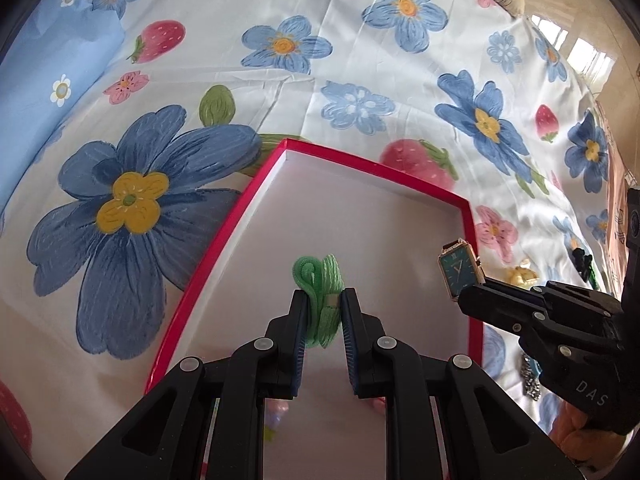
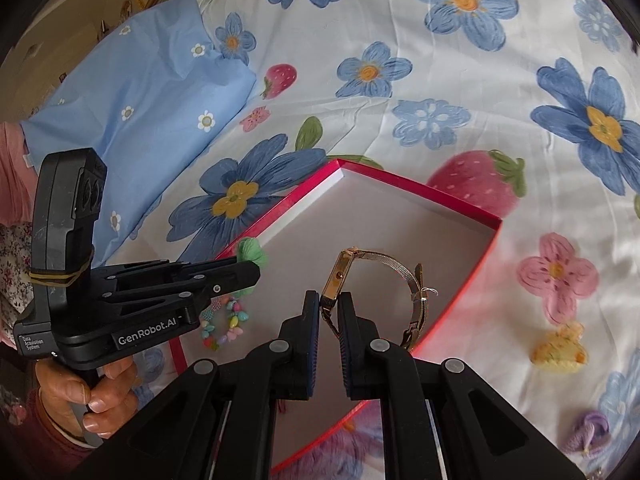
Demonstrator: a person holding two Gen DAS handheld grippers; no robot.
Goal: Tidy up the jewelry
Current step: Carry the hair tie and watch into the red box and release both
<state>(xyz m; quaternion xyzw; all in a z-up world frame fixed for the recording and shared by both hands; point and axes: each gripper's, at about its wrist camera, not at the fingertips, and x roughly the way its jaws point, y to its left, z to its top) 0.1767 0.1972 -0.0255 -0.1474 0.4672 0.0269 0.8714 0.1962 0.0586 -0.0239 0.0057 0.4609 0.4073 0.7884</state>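
Observation:
A shallow red box point(image 1: 256, 196) with a white inside lies open on a flowered bedsheet. My left gripper point(image 1: 323, 300) is shut on a green hair tie point(image 1: 320, 276) and hangs over the box floor. My right gripper point(image 2: 329, 300) is shut on the strap of a gold watch point(image 2: 344, 276) with a green square dial point(image 1: 458, 274); the watch hangs over the right part of the box point(image 2: 472, 248). From the right wrist view the left gripper point(image 2: 240, 268) reaches in from the left, green hair tie point(image 2: 252, 250) at its tips. A pastel bead bracelet point(image 2: 224, 322) lies in the box below it.
On the sheet right of the box lie a yellow hair clip point(image 2: 558, 350) and a purple hair tie point(image 2: 588, 432). A sparkly piece point(image 1: 530, 376) lies near the box's right edge. A light blue pillow point(image 2: 132, 120) fills the far left. A hand point(image 2: 92, 396) grips the left handle.

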